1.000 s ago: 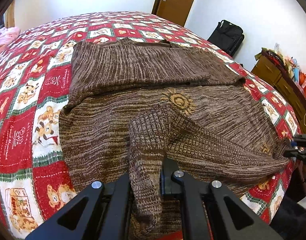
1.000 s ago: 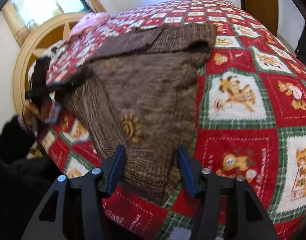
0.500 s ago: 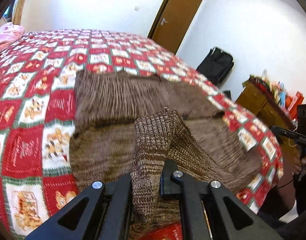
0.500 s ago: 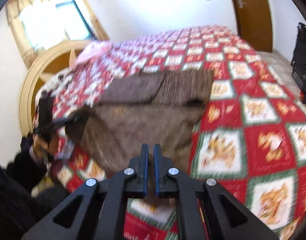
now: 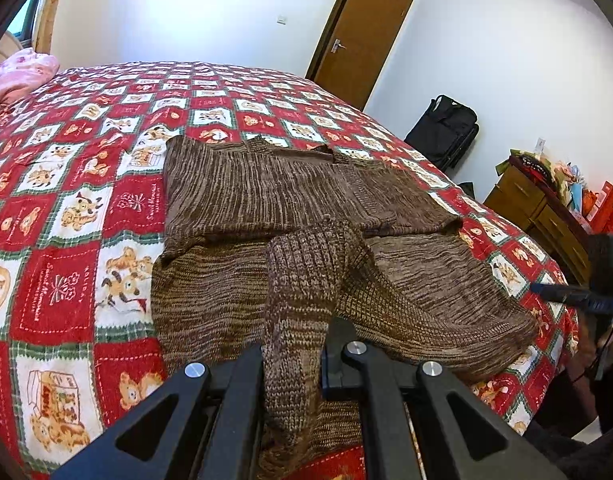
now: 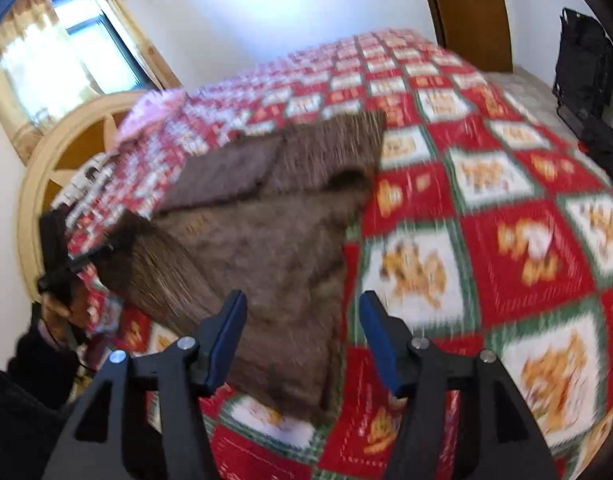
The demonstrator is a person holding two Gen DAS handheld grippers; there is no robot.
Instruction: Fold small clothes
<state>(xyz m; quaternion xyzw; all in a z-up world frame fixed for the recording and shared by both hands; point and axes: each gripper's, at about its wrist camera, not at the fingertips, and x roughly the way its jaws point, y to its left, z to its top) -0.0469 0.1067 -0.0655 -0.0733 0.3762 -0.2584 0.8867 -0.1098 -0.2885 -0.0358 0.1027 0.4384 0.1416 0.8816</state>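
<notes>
Right gripper [image 6: 302,336] has reopened since half a second ago, fingers apart over the brown knit sweater's [image 5: 290,216] near corner. Left gripper [image 5: 292,356] stays clamped on the sleeve [image 5: 306,280], lifted above the sweater spread on the quilt [image 5: 66,216].

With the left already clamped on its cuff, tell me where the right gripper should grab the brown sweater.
Grip the brown sweater at its near hem corner, coming in low from the bed's edge. That corner lies flat, free, right in front of the open right gripper; the left gripper holds the cuff.
</notes>
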